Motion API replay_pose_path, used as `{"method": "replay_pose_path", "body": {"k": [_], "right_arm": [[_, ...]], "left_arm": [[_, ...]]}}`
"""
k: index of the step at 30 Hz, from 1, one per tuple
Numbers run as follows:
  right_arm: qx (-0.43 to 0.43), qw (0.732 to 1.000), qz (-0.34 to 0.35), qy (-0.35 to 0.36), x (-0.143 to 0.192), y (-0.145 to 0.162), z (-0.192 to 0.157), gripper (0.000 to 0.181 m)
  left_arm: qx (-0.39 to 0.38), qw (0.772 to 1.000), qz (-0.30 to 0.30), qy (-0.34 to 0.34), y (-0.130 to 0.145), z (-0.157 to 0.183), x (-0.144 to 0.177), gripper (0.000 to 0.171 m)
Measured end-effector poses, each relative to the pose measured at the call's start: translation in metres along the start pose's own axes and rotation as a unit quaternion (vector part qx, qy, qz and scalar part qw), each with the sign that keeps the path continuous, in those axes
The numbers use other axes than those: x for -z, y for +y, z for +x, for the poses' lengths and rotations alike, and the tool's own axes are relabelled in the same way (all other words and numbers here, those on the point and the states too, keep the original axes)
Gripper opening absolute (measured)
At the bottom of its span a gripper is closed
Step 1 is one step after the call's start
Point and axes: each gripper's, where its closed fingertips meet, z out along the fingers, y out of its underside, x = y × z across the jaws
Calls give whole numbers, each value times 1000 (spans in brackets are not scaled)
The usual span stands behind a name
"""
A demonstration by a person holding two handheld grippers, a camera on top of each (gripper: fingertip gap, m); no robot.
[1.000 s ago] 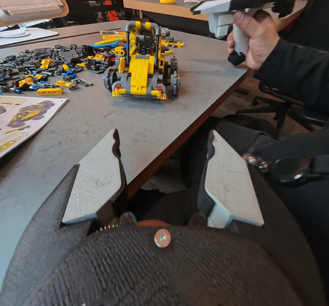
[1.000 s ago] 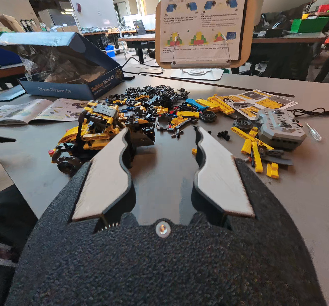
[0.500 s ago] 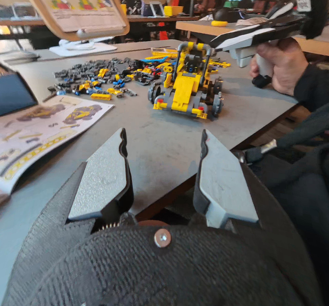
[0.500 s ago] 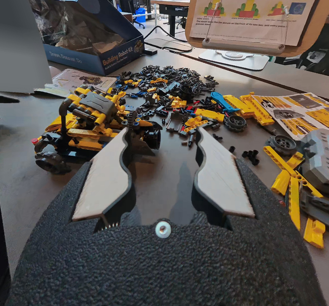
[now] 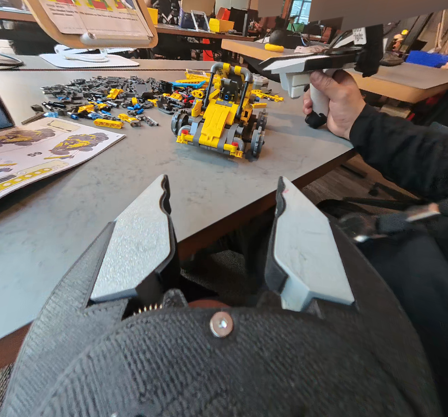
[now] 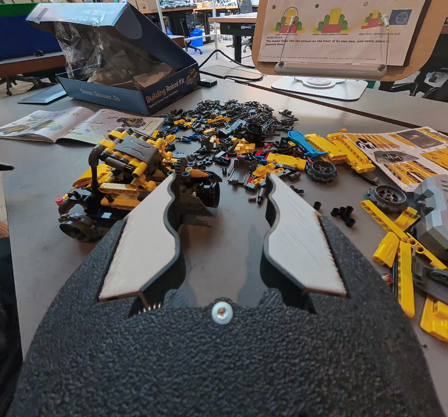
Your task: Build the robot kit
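two grippers: the left gripper (image 5: 221,187) hangs over the near edge of the grey table (image 5: 72,211), fingers spread apart and empty; the right gripper (image 6: 219,182) is also spread apart with nothing between its fingers, held low over the table just behind the model.
model: a part-built yellow and grey brick vehicle (image 5: 218,116) stands on its wheels near the table's right edge, just beside the right gripper's left finger; whether they touch i cannot tell.
handling: judged light and rigid, but only pressed together, so small pieces could pop off under a hard squeeze; smooth plastic may slip.
where to hold: the broad yellow body or the chassis sides look safest; the thin roll bar (image 5: 230,70) and the wheels look weaker.
loose parts: a heap of small black, yellow and blue pieces (image 6: 232,124) lies behind the model, with yellow beams (image 6: 339,146) and a grey block (image 6: 434,213) to the right.
printed matter: an open instruction booklet (image 6: 72,124), a sticker sheet (image 6: 407,155), a dark blue open kit box (image 6: 126,66) with lettering, and a standing instruction card (image 6: 339,17); all bear writing, left unquoted.
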Motion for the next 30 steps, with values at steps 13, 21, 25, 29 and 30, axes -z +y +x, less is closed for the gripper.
{"method": "replay_pose_path", "body": {"k": [13,21,25,29,30], "right_arm": [[-7,999,30,18,9,-6,3,73],[-40,998,49,1,17,-9,2,72],[-67,996,53,-13,17,-10,3,72],[-78,995,61,-18,18,-12,4,68],[-77,995,62,-22,18,-12,3,68]], "left_arm": [[61,985,-124,-104,-32,-81,50,96],[22,966,-243,-86,-41,-165,-8,90],[4,939,-339,-54,-9,-183,-36,91],[-64,911,-404,-56,16,-197,-43,93],[-69,909,-407,-50,18,-199,-43,96]]}}
